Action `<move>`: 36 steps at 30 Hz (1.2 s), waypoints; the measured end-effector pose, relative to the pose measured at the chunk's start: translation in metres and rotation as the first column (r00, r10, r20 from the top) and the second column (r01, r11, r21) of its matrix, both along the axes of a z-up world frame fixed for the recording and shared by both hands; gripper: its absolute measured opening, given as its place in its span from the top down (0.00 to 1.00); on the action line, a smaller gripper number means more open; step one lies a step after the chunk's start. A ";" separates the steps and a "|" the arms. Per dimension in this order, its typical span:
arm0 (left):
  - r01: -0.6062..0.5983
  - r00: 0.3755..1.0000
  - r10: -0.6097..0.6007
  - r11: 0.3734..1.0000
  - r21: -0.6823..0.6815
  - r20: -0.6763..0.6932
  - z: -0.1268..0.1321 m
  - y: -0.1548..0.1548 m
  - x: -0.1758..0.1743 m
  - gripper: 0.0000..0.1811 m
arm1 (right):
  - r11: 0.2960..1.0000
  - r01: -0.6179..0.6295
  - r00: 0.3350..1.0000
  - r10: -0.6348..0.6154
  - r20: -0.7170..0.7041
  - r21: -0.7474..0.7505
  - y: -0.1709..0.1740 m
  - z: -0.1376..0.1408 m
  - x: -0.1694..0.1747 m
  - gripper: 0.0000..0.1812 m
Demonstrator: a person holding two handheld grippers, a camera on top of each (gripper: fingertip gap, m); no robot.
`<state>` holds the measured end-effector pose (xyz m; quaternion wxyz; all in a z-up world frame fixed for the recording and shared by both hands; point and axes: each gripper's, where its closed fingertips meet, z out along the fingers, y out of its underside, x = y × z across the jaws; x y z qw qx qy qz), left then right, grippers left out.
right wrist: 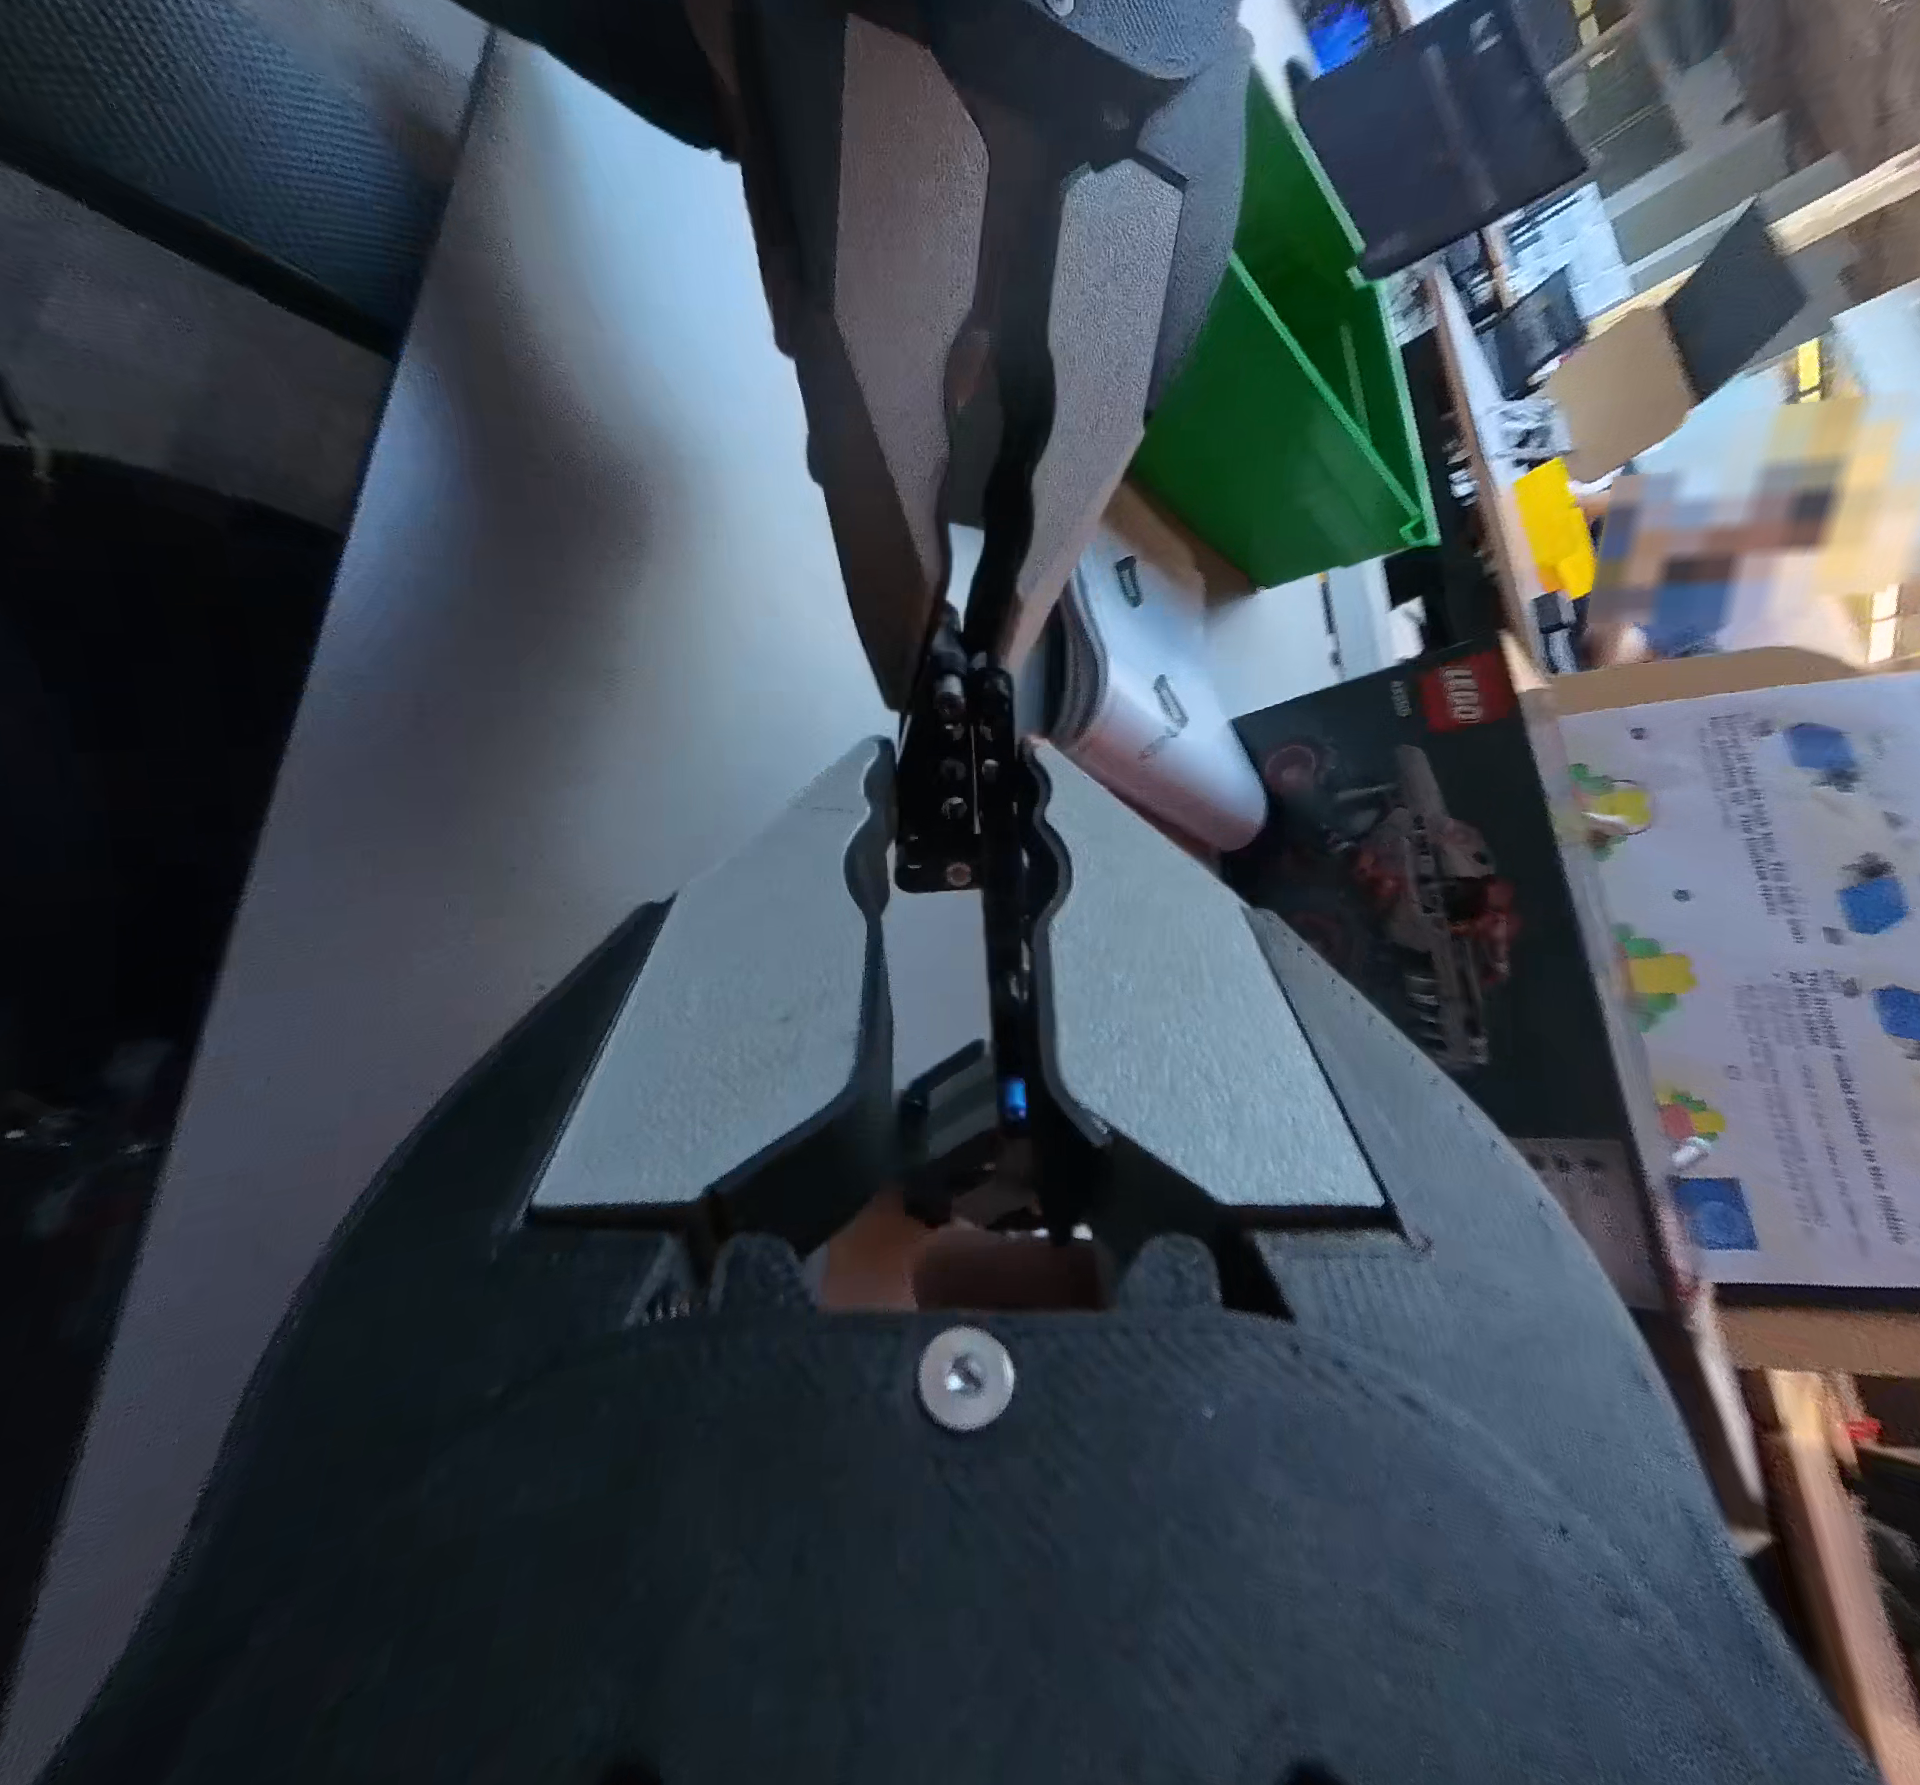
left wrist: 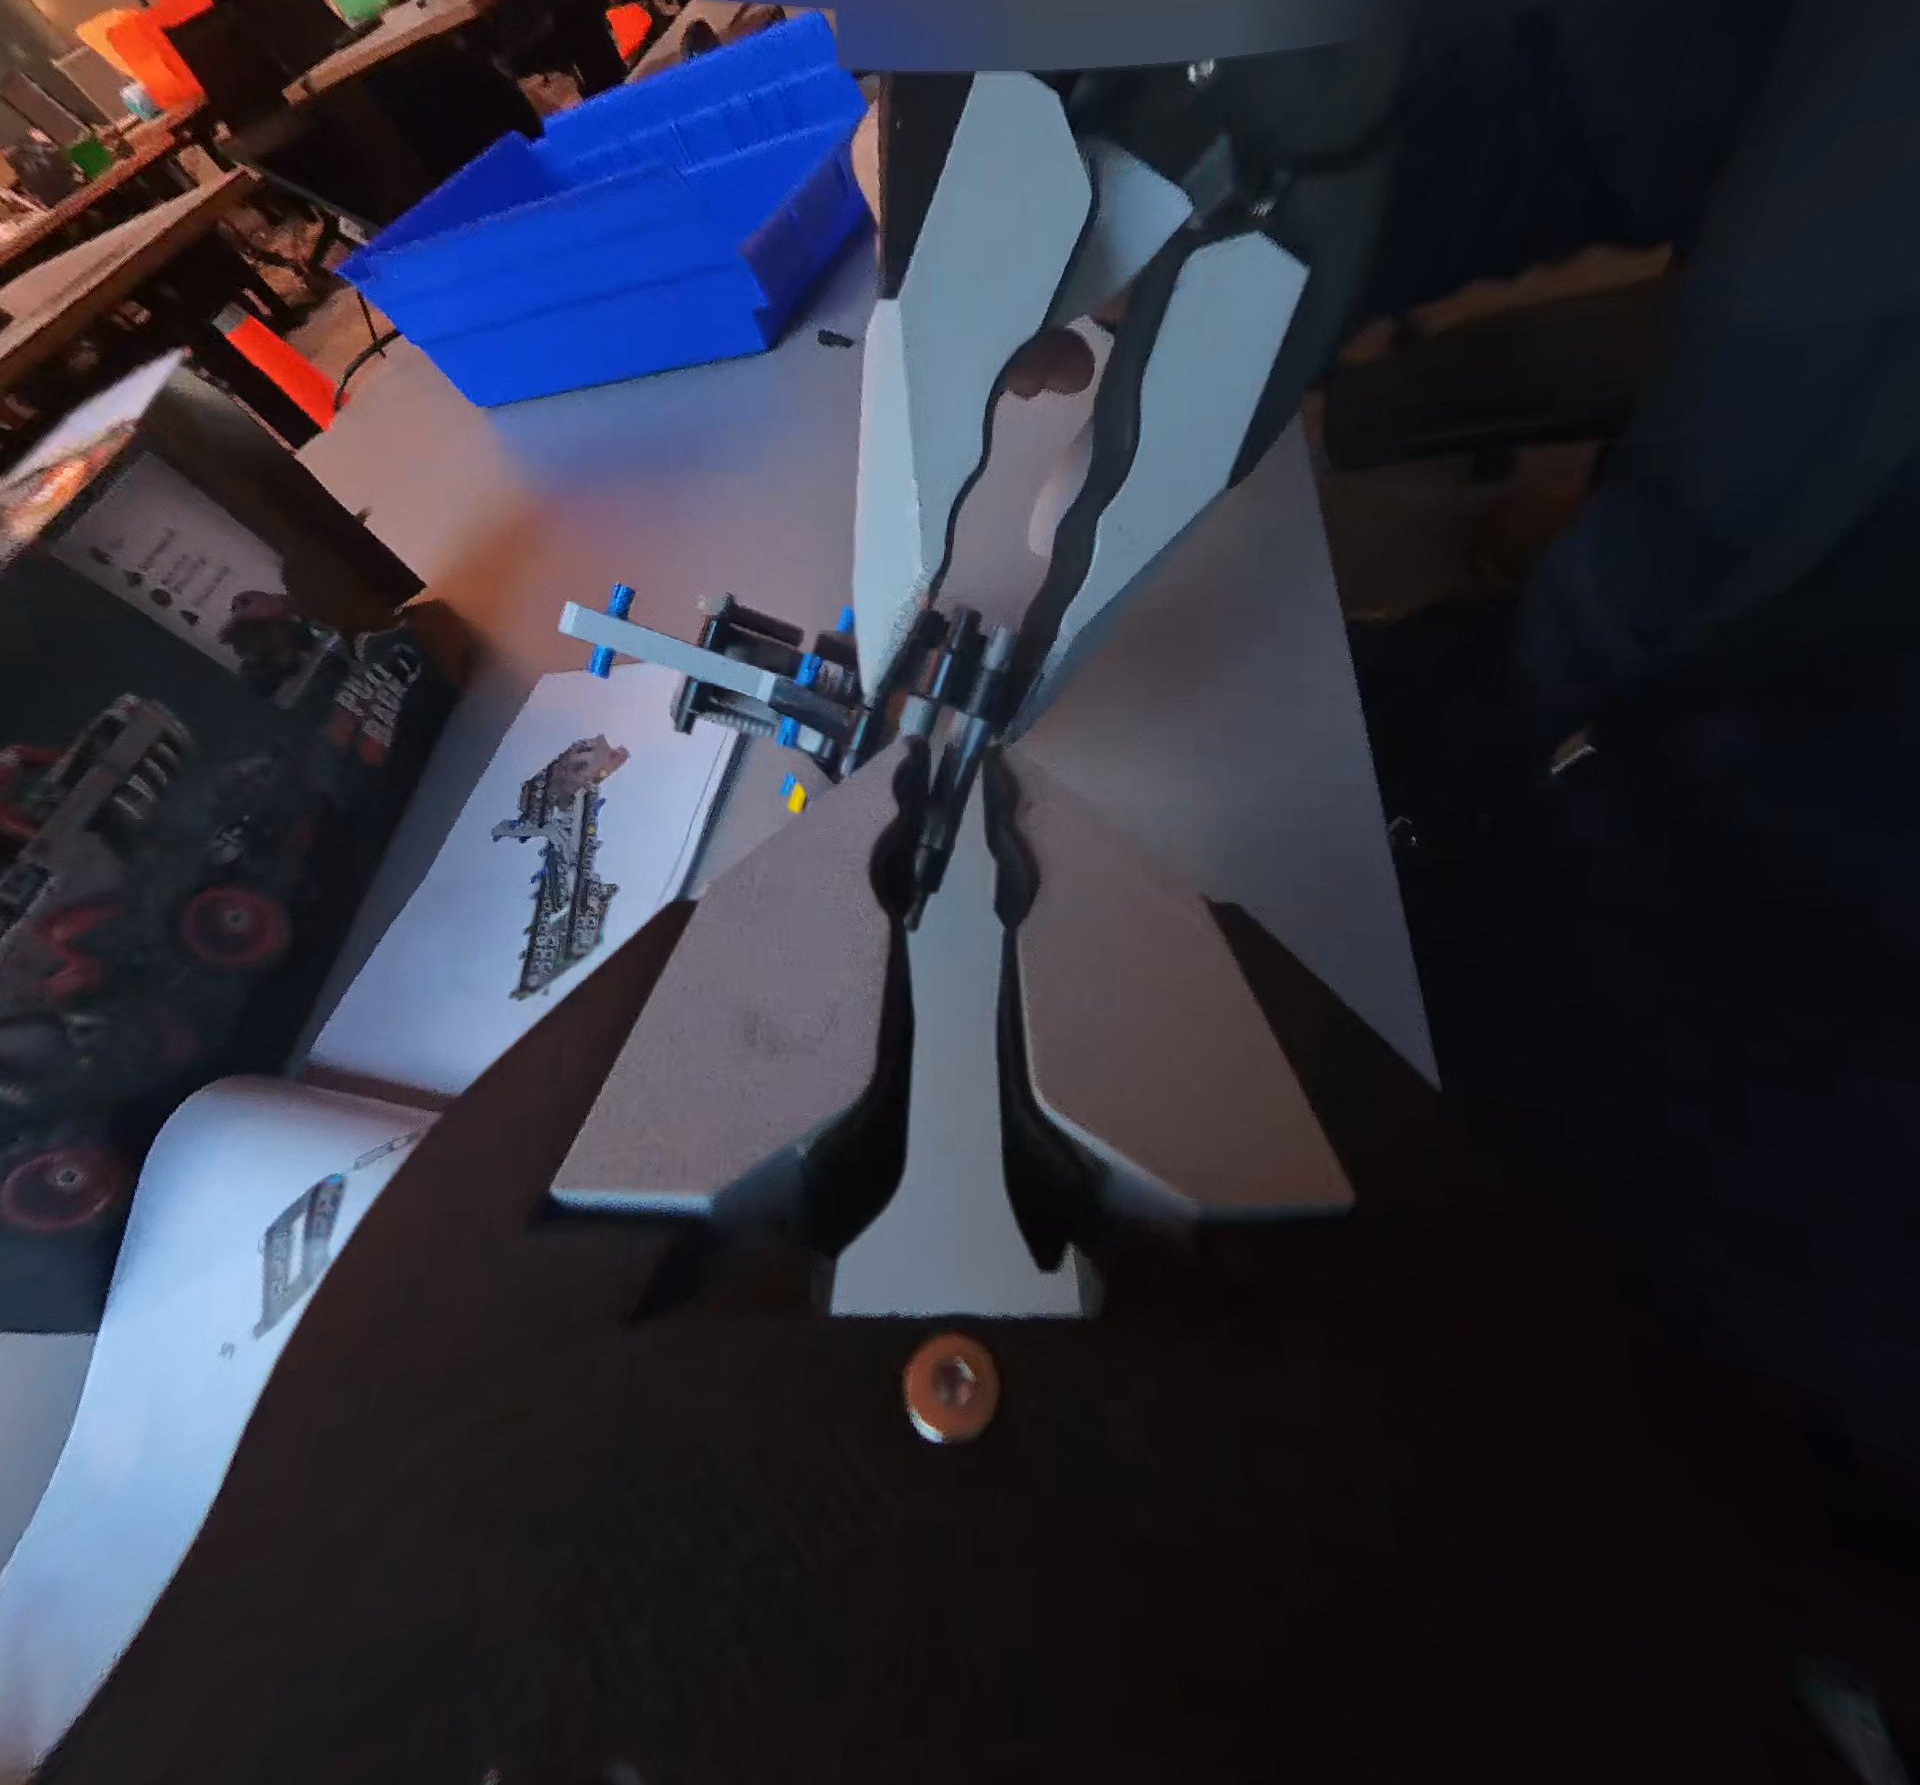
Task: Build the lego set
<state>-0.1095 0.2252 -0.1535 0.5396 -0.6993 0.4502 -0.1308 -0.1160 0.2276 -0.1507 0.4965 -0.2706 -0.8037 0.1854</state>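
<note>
Left gripper (left wrist: 951, 769) pinches a black piece (left wrist: 940, 831) beside the printed box (left wrist: 156, 852).

A pale grey table (left wrist: 665, 499) lies under the claws. Beyond the left claw, a blue bin (left wrist: 623, 249) stands on it, with wooden workbenches (left wrist: 125, 208) farther off. Right of the right claw, a green bin (right wrist: 1288, 405) and cluttered shelves (right wrist: 1621, 125) catch daylight.

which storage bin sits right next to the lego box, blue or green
The green bin: in the right wrist view it stands just behind the lego box. The blue bin sits farther off across the table.
</note>
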 end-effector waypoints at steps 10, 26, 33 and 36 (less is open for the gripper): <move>0.122 0.992 -0.122 0.992 -0.006 -0.034 -0.027 -0.003 -0.037 0.99 | 0.955 0.098 0.992 -0.073 0.099 -0.280 0.038 0.002 0.021 0.77; 0.158 0.976 -0.136 0.980 0.123 -0.173 -0.046 0.005 -0.056 0.98 | 0.643 0.248 0.961 -0.066 0.270 -0.724 0.120 -0.043 0.028 0.61; 0.170 0.934 -0.070 0.950 0.262 -0.351 -0.052 0.014 -0.045 0.98 | 0.636 0.192 0.954 0.057 0.294 -0.747 0.107 -0.054 0.039 0.62; 0.219 0.900 -0.071 0.927 0.305 -0.430 -0.053 0.018 -0.035 0.98 | 0.660 0.188 0.958 0.039 0.283 -0.727 0.111 -0.055 0.046 0.64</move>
